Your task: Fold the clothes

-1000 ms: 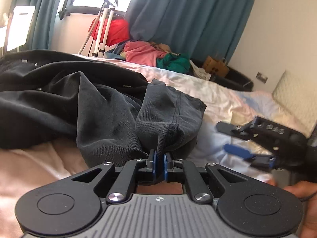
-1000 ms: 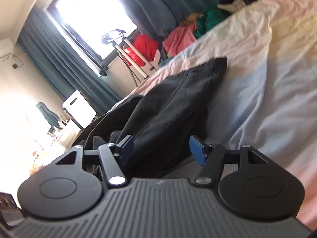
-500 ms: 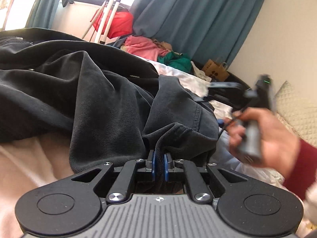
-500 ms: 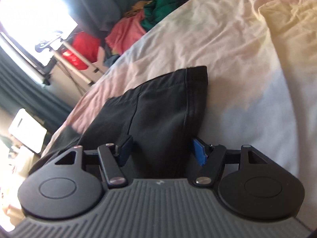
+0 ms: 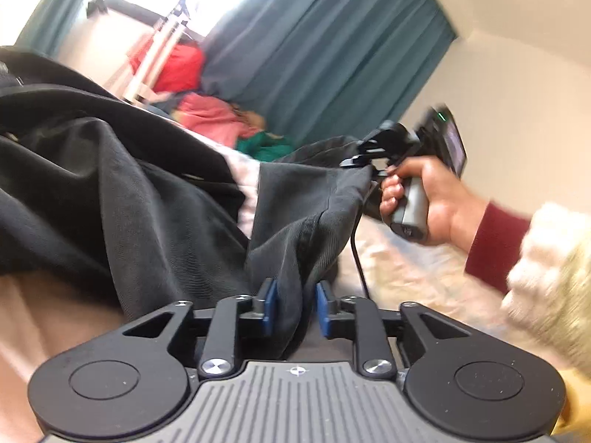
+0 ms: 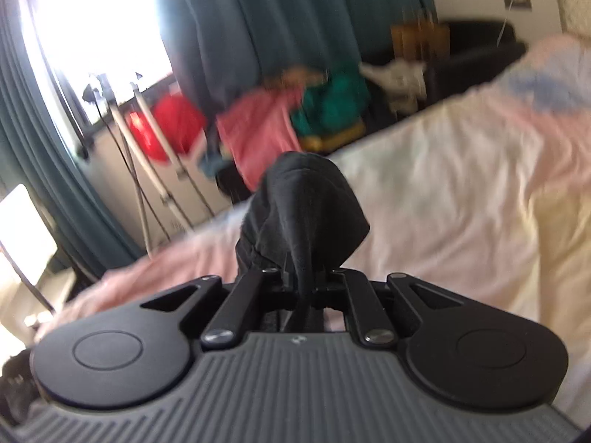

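Black trousers (image 5: 122, 199) sprawl left across the bed (image 6: 461, 192) — my right gripper (image 6: 304, 277) pinches their hem, lifted at far right; my left gripper (image 5: 293, 306) is opening, cloth loose between its jaws.

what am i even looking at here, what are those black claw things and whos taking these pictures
No robot here: a person holds a hand-held two-finger gripper in each hand, and a wide-angle camera on each one looks out along its fingers. That gives the two pictures.

The left gripper is opening its blue-padded jaws, with the black trousers between them but no longer pinched. Its view also shows the person's right hand holding the other tool.

The right gripper is shut on a bunched end of the trousers, lifted above the pale bedsheet.

Behind are teal curtains and a pile of pink, red and green clothes.
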`<state>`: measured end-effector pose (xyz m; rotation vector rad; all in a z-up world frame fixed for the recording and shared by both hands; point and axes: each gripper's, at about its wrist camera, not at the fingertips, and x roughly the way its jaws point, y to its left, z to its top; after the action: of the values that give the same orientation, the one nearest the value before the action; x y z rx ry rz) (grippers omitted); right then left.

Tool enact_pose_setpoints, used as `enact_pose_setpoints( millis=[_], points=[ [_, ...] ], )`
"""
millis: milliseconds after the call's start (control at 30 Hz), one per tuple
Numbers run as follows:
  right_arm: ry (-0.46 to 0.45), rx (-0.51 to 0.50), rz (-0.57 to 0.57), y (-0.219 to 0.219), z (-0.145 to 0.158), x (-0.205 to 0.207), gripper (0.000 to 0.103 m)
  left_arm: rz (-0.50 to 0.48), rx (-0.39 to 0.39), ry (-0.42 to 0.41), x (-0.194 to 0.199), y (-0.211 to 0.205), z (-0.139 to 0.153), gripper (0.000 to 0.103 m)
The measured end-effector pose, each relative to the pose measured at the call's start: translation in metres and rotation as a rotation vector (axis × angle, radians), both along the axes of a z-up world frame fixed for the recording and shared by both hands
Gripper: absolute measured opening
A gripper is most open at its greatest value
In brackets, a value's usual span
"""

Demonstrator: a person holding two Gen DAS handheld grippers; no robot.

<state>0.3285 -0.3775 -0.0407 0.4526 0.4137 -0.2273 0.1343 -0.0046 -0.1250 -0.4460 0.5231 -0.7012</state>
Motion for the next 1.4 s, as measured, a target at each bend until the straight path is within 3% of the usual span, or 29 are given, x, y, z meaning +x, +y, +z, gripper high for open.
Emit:
enact_pose_setpoints(
  millis=[67, 167, 367, 433, 500, 600, 700, 833, 900, 1000, 1100, 1333, 1400],
  points=[
    [-0.106, 0.005, -0.061, -0.034, 0.01, -0.033, 0.009, -0.039, -0.038, 0.007, 0.0, 0.001, 0.002, 0.055],
    [-0.16, 0.059, -0.244, -0.099, -0.011, -0.096, 0.009, -0.083, -0.04, 0.011, -0.001, -0.003, 0.004, 0.061],
    [0.054, 0.42, -0.524, -0.195, -0.133, -0.198, 0.009, -0.066, 0.037, 0.132, 0.01, -0.001, -0.015, 0.064],
    [0.077, 0.562, -0.549, -0.212, -0.159, -0.216, 0.011, -0.038, 0.018, 0.183, 0.015, 0.007, -0.02, 0.067],
    [0.056, 0.618, -0.562, -0.217, -0.165, -0.225, 0.012, -0.003, -0.003, 0.223, 0.018, 0.012, -0.023, 0.07],
    [0.068, 0.508, -0.562, -0.207, -0.152, -0.228, 0.015, 0.087, -0.012, 0.286, 0.019, 0.028, -0.022, 0.078],
    [0.13, 0.361, -0.577, -0.183, -0.139, -0.228, 0.036, 0.233, -0.095, 0.375, 0.015, 0.059, -0.024, 0.079],
    [0.12, 0.335, -0.533, -0.163, -0.123, -0.229, 0.072, 0.479, -0.27, 0.489, 0.01, 0.117, -0.036, 0.081],
    [0.111, 0.317, -0.51, -0.152, -0.113, -0.231, 0.077, 0.611, -0.388, 0.557, 0.003, 0.149, -0.045, 0.081],
    [0.126, 0.31, -0.466, -0.141, -0.102, -0.233, 0.076, 0.744, -0.544, 0.554, -0.008, 0.186, -0.051, 0.081],
    [0.128, 0.3, -0.458, -0.134, -0.096, -0.233, 0.076, 0.873, -0.597, 0.536, -0.012, 0.212, -0.053, 0.081],
    [0.126, 0.341, -0.452, -0.134, -0.1, -0.228, 0.076, 0.892, -0.701, 0.649, 0.012, 0.229, -0.068, 0.078],
    [0.128, 0.346, -0.444, -0.133, -0.102, -0.227, 0.076, 0.889, -0.679, 0.698, 0.011, 0.238, -0.073, 0.065]
  ],
)
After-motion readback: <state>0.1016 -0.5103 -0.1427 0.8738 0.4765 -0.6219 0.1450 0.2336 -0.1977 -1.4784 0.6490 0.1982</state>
